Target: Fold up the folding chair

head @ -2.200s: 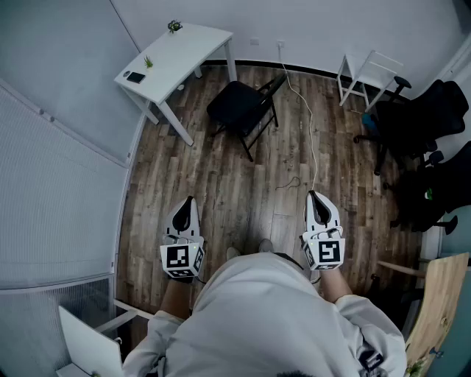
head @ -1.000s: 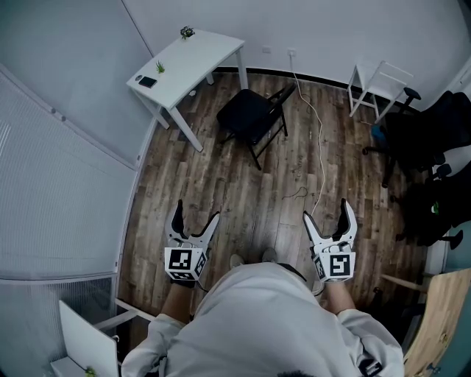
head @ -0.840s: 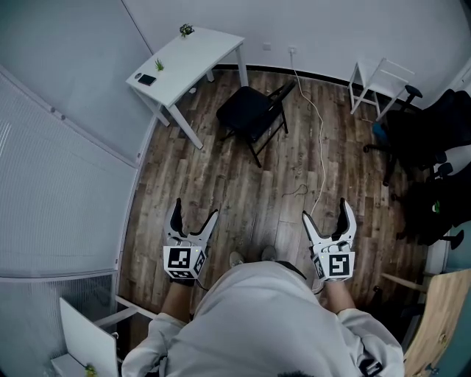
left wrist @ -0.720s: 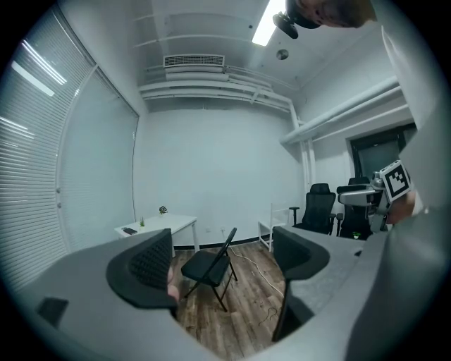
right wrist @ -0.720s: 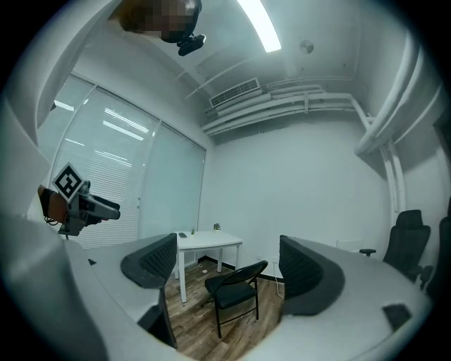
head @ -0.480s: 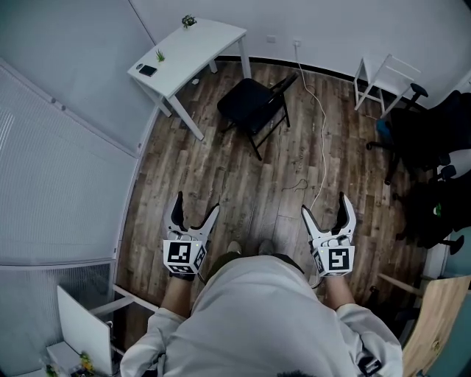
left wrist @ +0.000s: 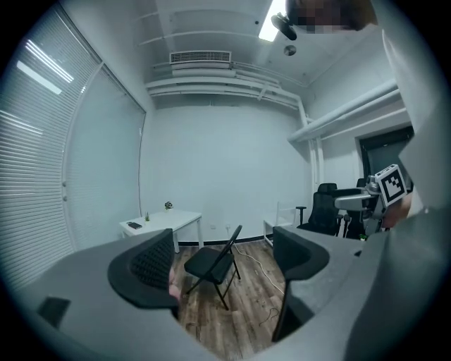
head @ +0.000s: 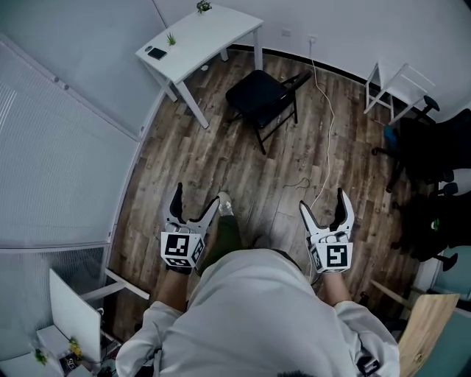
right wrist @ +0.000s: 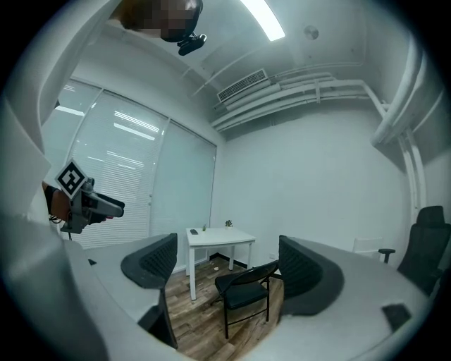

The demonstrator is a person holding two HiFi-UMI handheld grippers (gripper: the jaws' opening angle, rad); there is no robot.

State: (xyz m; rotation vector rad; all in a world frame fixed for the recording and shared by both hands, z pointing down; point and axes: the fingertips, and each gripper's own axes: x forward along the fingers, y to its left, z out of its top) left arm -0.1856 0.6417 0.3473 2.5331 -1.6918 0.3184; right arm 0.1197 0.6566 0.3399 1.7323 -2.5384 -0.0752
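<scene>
Folding chair is standing unfolded on the wooden floor, well ahead of you, its black seat sitting just beside the white counter. That counter is carrying a small plant and a dark flat device. You are holding both grippers low in front of your body, well apart from the chair. Your left gripper is gaping wide with nothing between its jaws, and your right gripper is spreading just as wide, also empty. A white cable is trailing across the floor to the right of the chair. Your shoe is showing just beside the left gripper.
</scene>
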